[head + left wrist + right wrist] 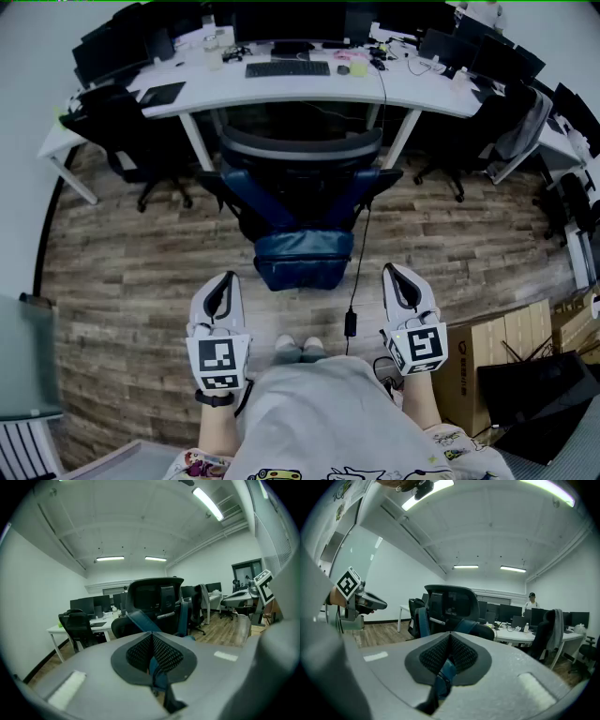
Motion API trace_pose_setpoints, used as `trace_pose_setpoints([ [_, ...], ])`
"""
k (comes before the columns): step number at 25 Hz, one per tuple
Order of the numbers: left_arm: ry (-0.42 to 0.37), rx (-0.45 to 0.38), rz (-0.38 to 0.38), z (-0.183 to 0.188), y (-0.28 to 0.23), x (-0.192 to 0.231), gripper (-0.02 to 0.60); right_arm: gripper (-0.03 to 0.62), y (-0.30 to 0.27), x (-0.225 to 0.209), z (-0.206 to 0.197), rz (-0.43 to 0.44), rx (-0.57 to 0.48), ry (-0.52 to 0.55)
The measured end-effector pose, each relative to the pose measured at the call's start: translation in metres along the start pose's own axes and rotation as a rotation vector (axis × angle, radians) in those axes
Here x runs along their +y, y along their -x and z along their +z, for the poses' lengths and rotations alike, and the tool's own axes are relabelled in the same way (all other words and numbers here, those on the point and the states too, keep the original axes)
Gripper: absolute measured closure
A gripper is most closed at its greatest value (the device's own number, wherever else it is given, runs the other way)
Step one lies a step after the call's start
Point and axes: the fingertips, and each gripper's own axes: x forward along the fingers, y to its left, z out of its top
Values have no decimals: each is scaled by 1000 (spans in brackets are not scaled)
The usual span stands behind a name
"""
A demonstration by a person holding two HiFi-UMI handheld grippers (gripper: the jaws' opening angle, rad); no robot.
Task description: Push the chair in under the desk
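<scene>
Chair (300,211), black-framed with blue padding, standing on the wooden floor (141,272) in front of a long white bench (281,89), its back toward the person. The bench carries a keyboard (287,68) and dark monitors (291,21). The left gripper (226,284) and right gripper (395,277) are held low by the person's body, one either side, both apart from the chair. Both pairs of jaws are closed together with nothing between them. Cardboard boxes (487,356) sit on the floor at right.
</scene>
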Motion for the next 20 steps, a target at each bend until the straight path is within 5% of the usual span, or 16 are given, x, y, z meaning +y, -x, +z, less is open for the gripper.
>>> trace_pose_setpoints([
  [10,-73,20,40,-2,-4,0,569,594,-3,-18,-4,-2,7,19],
  [20,-148,24,63,8,-17,3,474,481,-22,-40,3,78,-15,103],
])
